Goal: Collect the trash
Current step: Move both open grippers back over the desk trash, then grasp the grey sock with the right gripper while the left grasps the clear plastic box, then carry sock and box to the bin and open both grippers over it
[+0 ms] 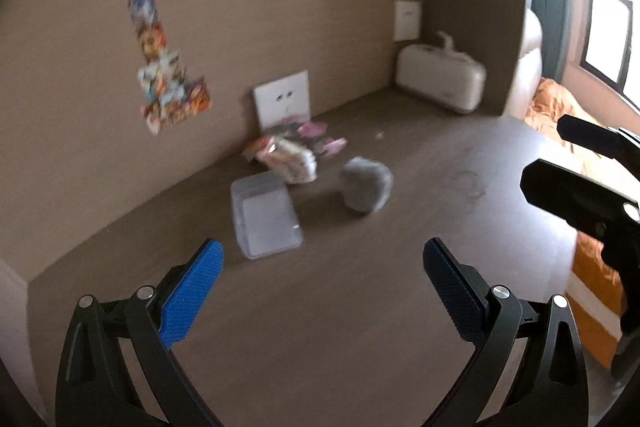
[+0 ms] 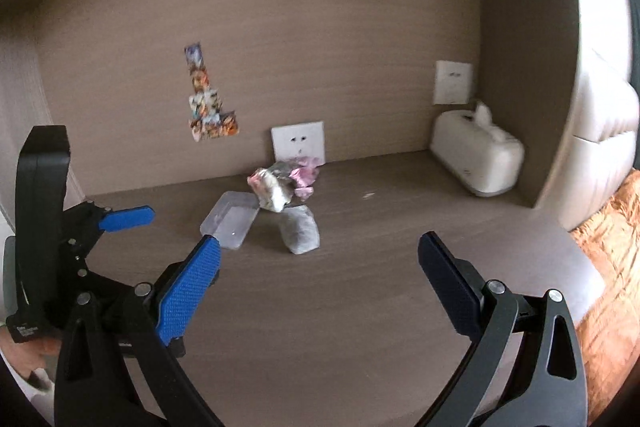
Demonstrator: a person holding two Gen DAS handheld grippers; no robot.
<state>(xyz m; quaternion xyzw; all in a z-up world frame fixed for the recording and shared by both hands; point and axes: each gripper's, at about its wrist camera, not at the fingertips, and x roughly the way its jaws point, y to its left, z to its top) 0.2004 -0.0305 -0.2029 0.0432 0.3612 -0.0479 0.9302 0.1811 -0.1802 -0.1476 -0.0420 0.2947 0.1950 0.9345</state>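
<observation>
Trash lies on a dark wooden desk (image 1: 360, 307) near the back wall: a clear plastic box (image 1: 266, 217) (image 2: 230, 221), a grey crumpled wad (image 1: 367, 189) (image 2: 301, 230), and a heap of pink and silvery wrappers (image 1: 294, 149) (image 2: 282, 181) under a wall socket (image 1: 282, 99). My left gripper (image 1: 323, 285) hovers open over the desk in front of the box, nothing between its blue pads. My right gripper (image 2: 319, 281) is open too, short of the wad. The left gripper's body (image 2: 60, 219) shows at the left edge of the right wrist view.
A white tissue box (image 1: 440, 79) (image 2: 478, 161) stands in the back right corner. Colourful stickers (image 1: 164, 67) are on the wall. An orange bedcover (image 1: 596, 267) (image 2: 608, 287) lies past the desk's right edge. A window (image 1: 608, 39) is far right.
</observation>
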